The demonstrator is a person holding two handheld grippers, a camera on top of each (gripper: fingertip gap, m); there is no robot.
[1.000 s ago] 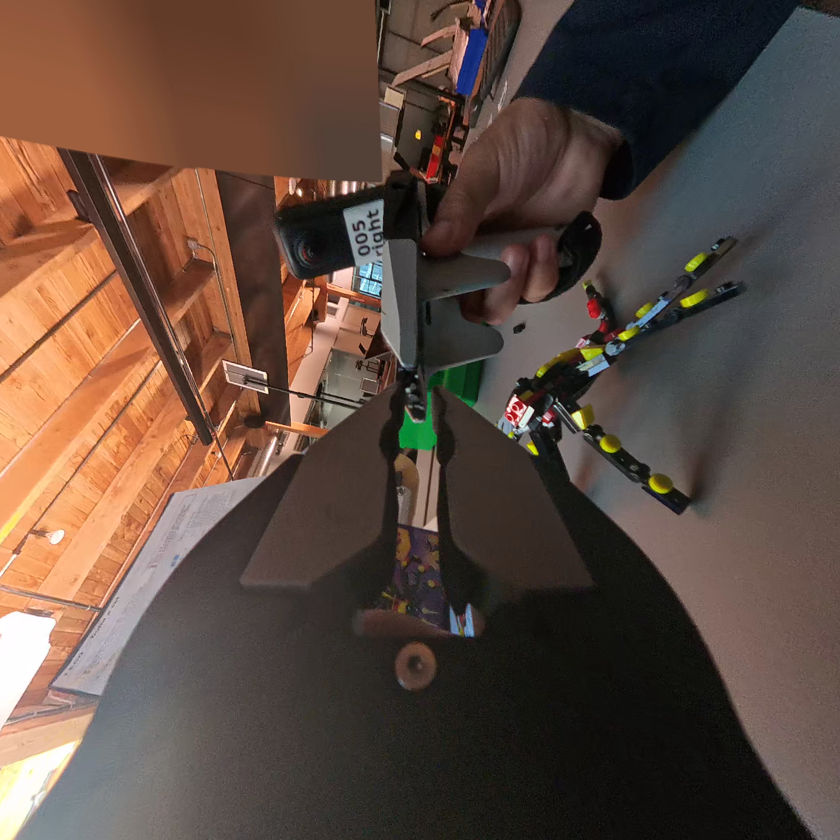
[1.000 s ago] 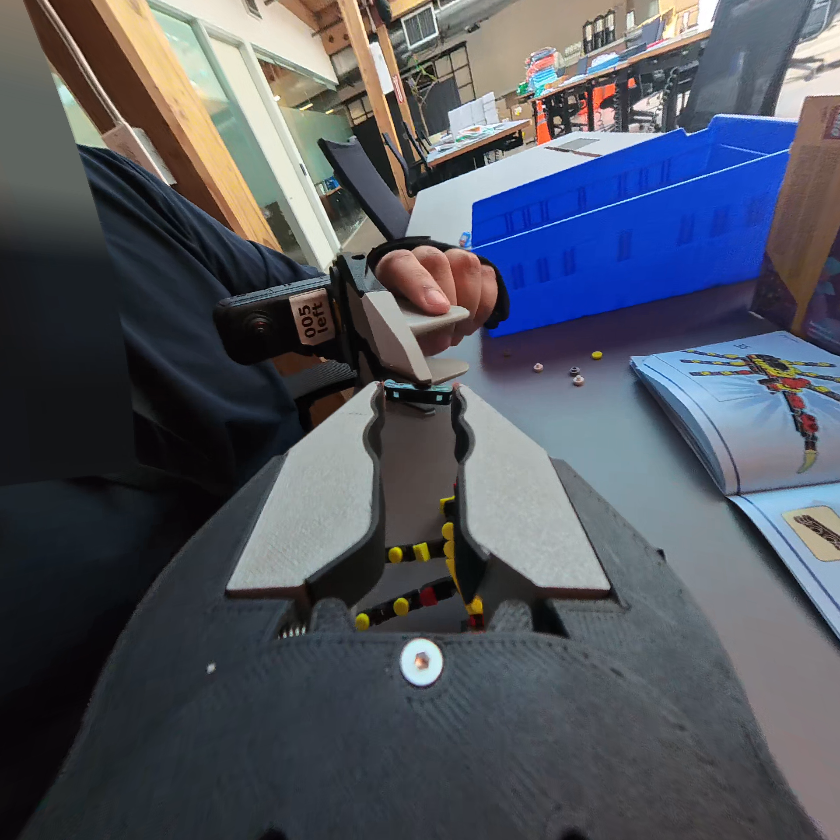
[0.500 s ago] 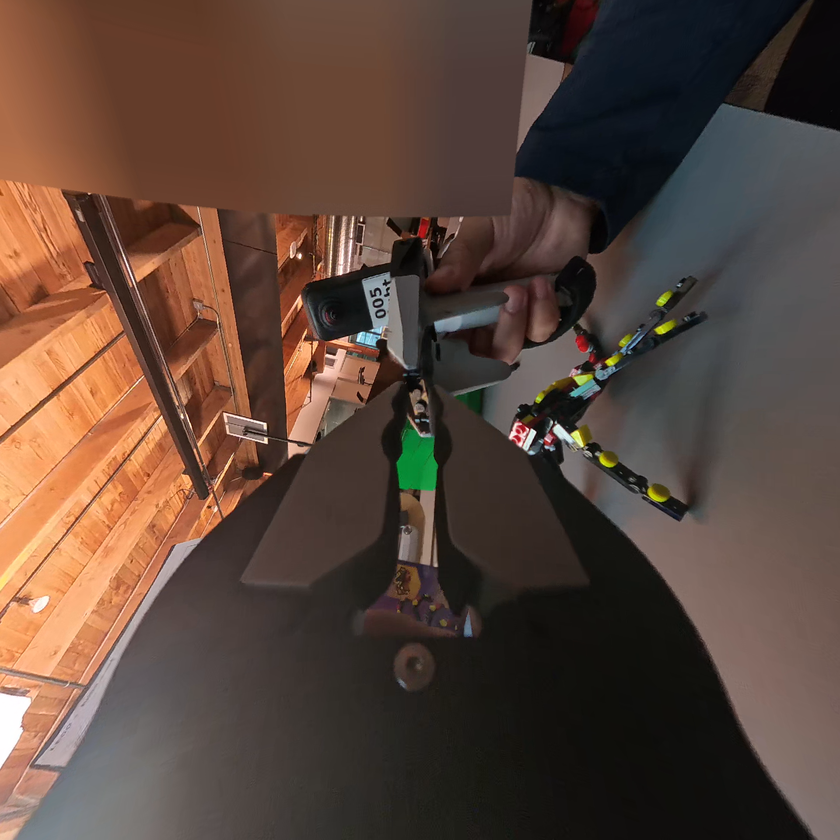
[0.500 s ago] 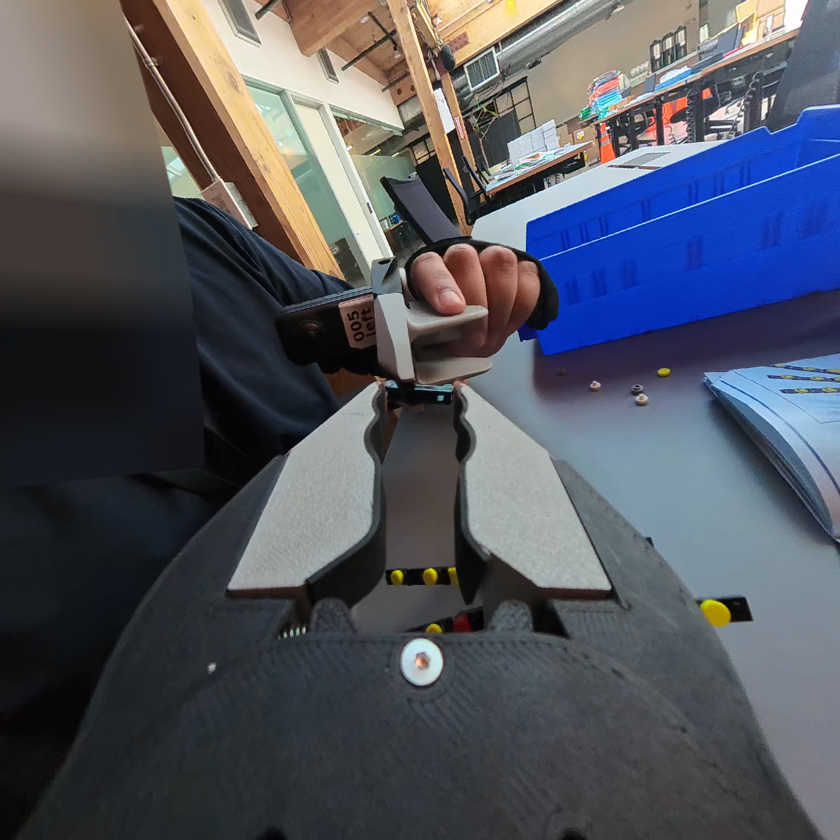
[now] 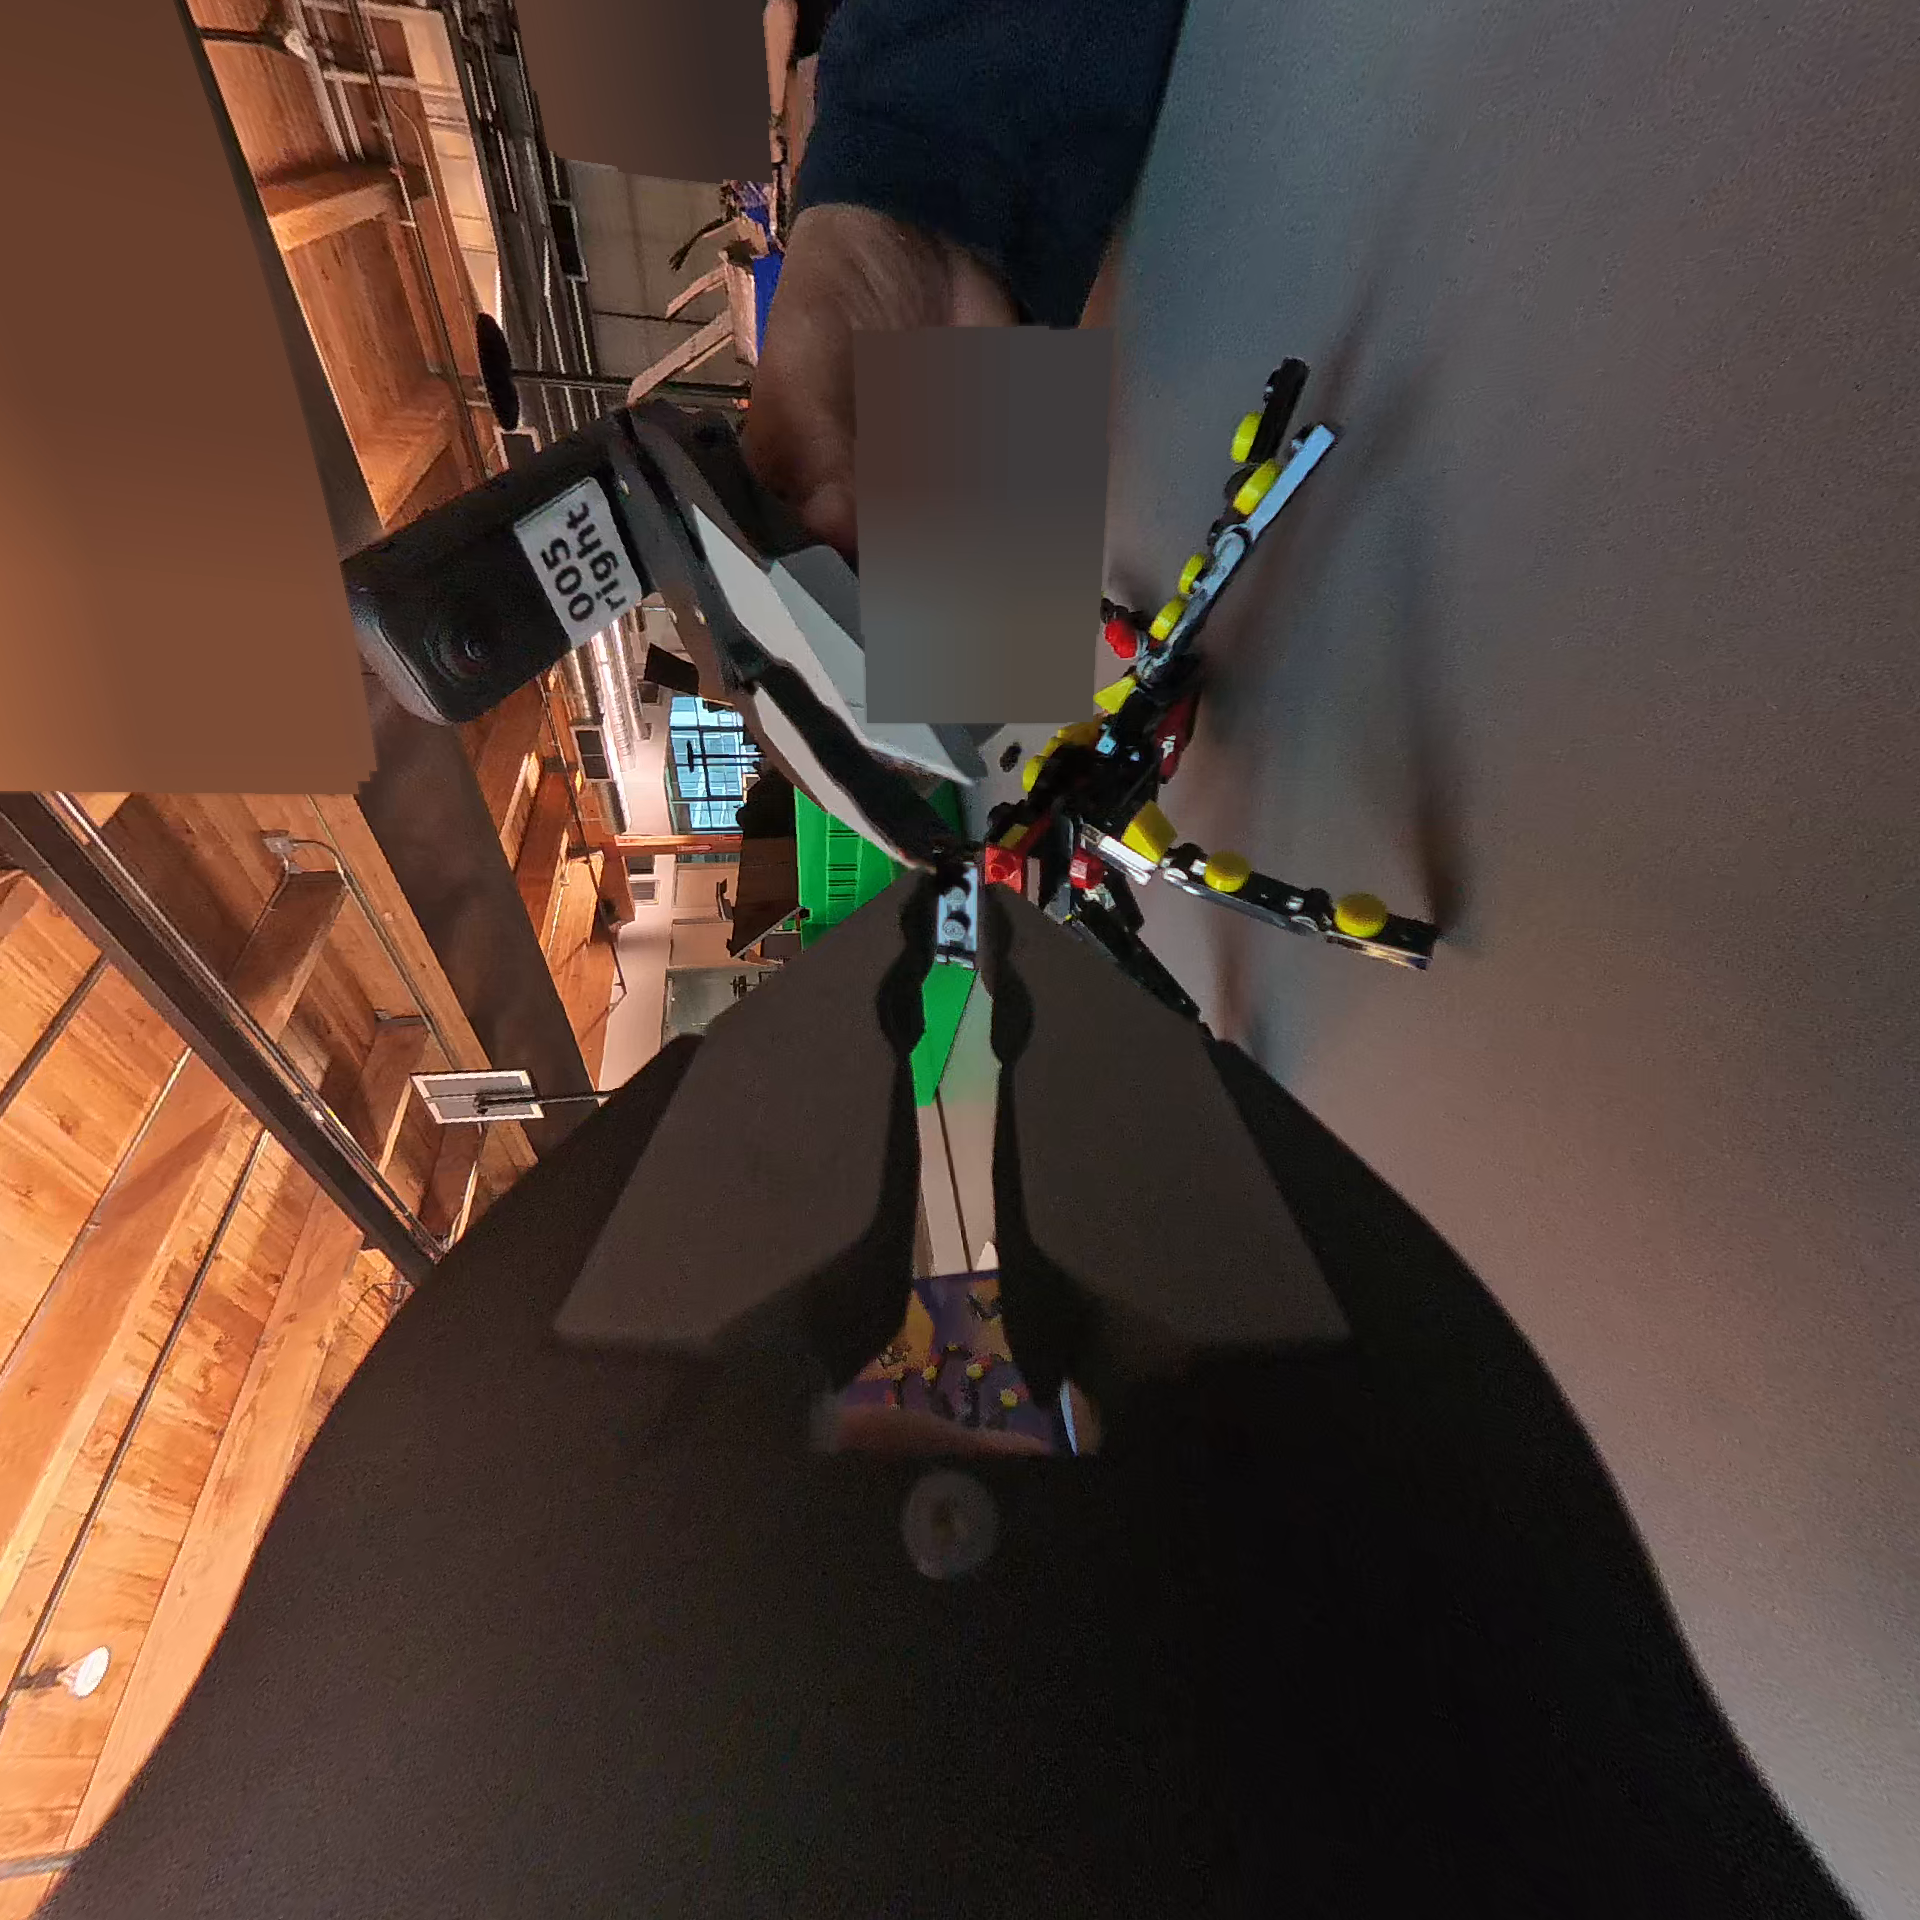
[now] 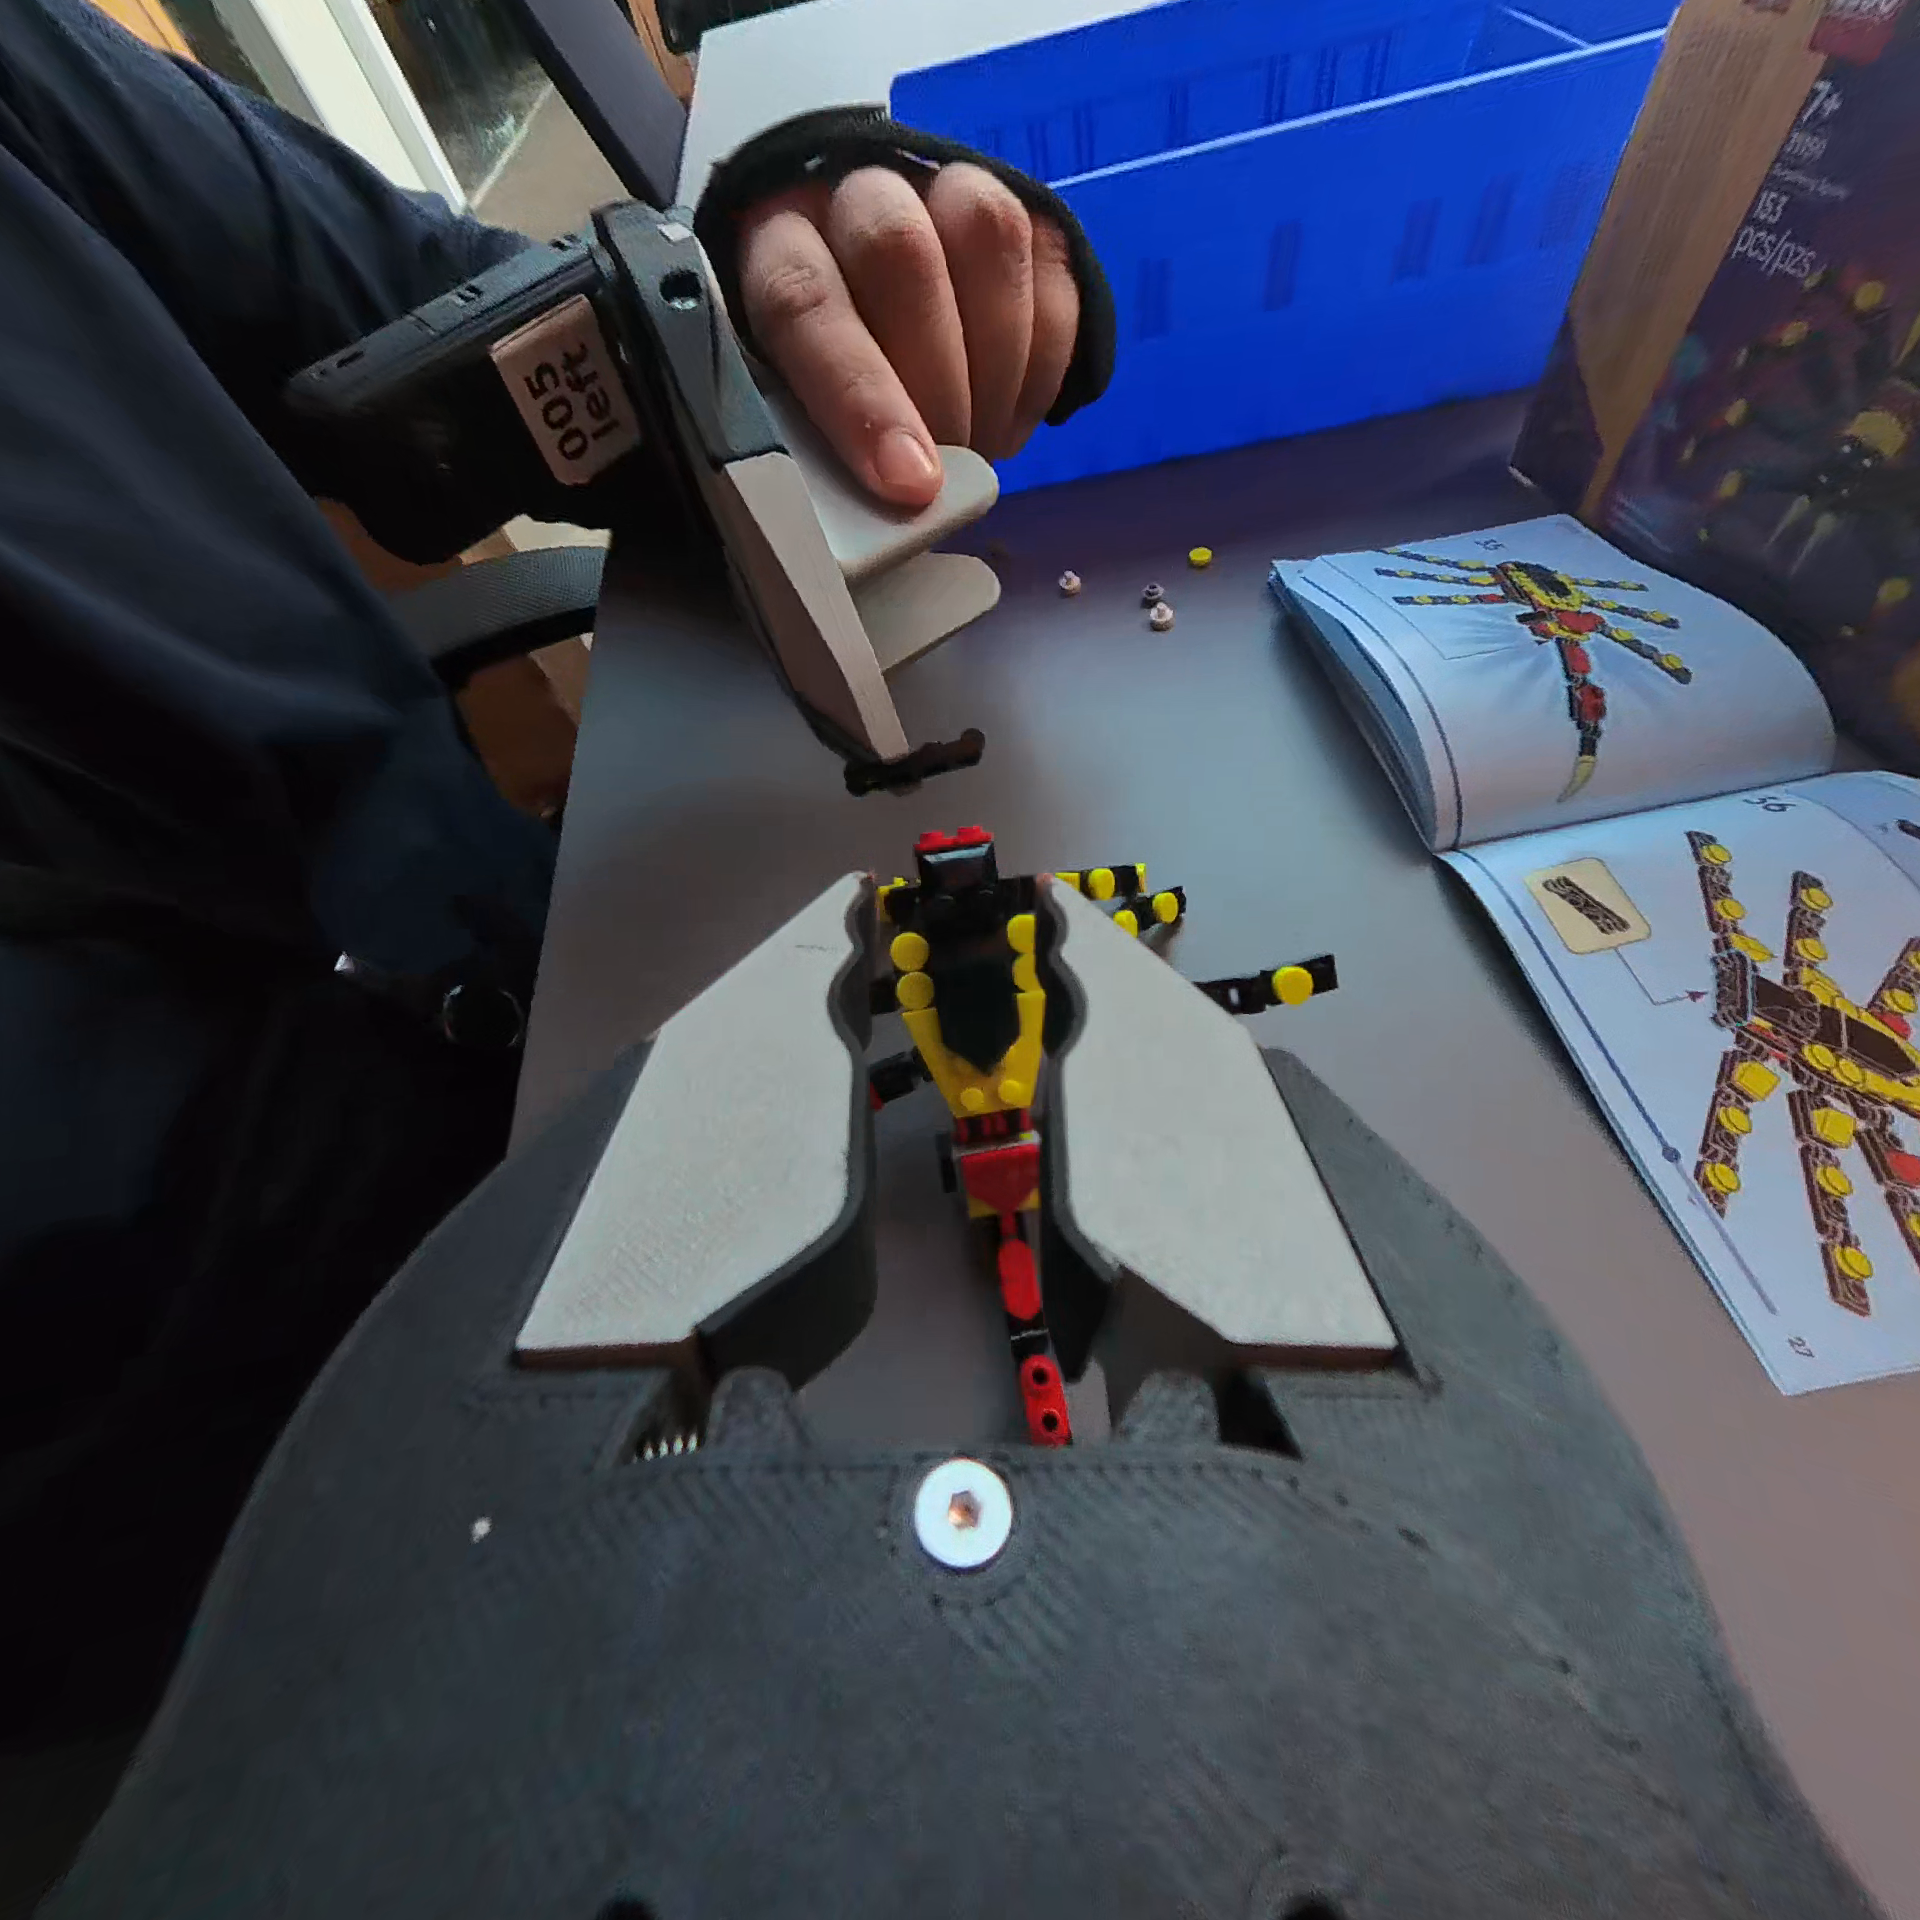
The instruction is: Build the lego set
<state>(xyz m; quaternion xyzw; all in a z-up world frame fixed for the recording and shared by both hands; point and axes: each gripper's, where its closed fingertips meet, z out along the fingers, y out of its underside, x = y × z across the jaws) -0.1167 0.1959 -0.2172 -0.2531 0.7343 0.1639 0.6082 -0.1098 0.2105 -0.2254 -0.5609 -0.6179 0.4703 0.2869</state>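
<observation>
A black, yellow and red lego spider model lies on the dark table; it also shows in the left wrist view. My right gripper is partly open, with a finger on each side of the model's body, low over it; I cannot tell if they touch. It also shows in the left wrist view. My left gripper is shut on a small black lego piece. In the right wrist view it holds the piece just beyond the model's red head.
An open instruction booklet lies right of the model, with the set's box behind it. A blue bin stands at the back. Several small loose pieces lie before it. A green bin shows far off. The person's dark sleeve fills the left.
My right gripper has left the small piece at the left gripper's tips and tilted down over the spider model. The left gripper still holds the piece, now just past the model's head.
</observation>
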